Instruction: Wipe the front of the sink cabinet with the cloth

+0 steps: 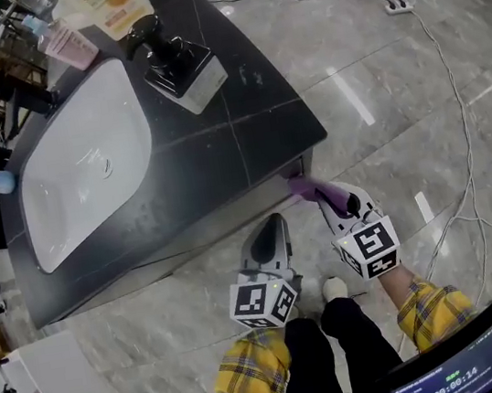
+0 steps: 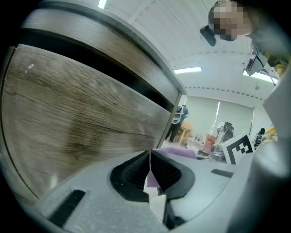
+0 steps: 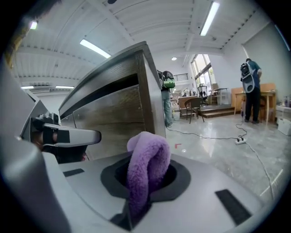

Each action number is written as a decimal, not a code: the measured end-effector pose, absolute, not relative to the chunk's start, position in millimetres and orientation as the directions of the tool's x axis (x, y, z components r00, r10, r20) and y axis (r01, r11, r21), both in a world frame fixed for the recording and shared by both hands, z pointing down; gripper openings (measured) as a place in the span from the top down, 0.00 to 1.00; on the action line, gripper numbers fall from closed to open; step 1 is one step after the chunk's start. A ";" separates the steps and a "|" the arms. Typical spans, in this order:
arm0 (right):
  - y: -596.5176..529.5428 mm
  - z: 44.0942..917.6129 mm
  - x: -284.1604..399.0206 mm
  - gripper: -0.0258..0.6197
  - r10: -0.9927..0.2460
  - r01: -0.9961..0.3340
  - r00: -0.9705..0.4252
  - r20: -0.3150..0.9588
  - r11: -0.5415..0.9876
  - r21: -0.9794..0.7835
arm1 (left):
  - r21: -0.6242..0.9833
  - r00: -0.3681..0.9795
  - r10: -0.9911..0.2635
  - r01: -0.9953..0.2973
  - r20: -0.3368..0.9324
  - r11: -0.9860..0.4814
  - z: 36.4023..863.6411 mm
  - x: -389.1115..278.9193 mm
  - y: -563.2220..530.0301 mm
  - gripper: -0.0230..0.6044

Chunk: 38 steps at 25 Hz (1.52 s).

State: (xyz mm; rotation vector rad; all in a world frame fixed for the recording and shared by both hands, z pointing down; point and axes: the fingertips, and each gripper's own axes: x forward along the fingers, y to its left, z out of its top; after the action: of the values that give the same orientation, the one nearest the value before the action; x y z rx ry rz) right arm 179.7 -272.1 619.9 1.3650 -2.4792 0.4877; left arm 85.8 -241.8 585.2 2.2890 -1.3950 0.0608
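Right gripper [image 3: 146, 182] jaws pinch cloth [image 3: 150, 154], near cabinet [image 3: 113, 113] corner | left gripper [image 2: 150, 170] jaws together

A roomy workshop-like hall: a freestanding sink cabinet [image 1: 240, 99] on polished stone floor [image 1: 373, 60], a power strip [image 1: 397, 5], strip lights [image 3: 212, 17] overhead

Glossy grey marble floor [image 1: 375, 78]; white power strip [image 1: 397, 5] lying on it; long strip lights [image 3: 211, 18] overhead.

Cabinet front [image 3: 113, 113] blocks the way directly ahead. Floor [image 3: 218, 154] right of its corner lies open; a cable [image 3: 196, 134] crosses it there.
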 end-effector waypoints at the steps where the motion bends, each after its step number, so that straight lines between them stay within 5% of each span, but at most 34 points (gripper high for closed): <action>1: -271.7 620.5 184.8 0.90 -0.769 -0.860 -0.506 0.390 0.483 -0.164 | 0.359 0.491 -0.830 -0.849 0.266 -0.387 585.7 88.9 -241.2 0.95; 10: -218.8 613.5 139.4 0.90 -0.711 -0.800 -0.598 0.368 0.554 -0.229 | 0.351 0.471 -0.838 -0.861 0.276 -0.368 579.7 56.3 -216.2 0.95; 24: -152.2 621.3 -46.7 0.90 -0.520 -0.615 -0.779 0.351 0.744 -0.261 | 0.272 0.245 -0.912 -0.949 0.328 -0.157 586.2 -116.2 -143.5 0.95; 38: -153.2 665.8 -130.3 0.90 -0.462 -0.557 -0.812 0.357 0.795 -0.240 | 0.260 0.150 -0.933 -0.963 0.327 -0.064 629.5 -189.1 -126.6 0.95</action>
State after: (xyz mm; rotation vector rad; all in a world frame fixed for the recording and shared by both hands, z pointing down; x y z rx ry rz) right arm -130.3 -153.2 665.8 0.7849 -2.7044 0.4889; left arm -189.1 -126.6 629.5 2.0244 -1.8084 0.1004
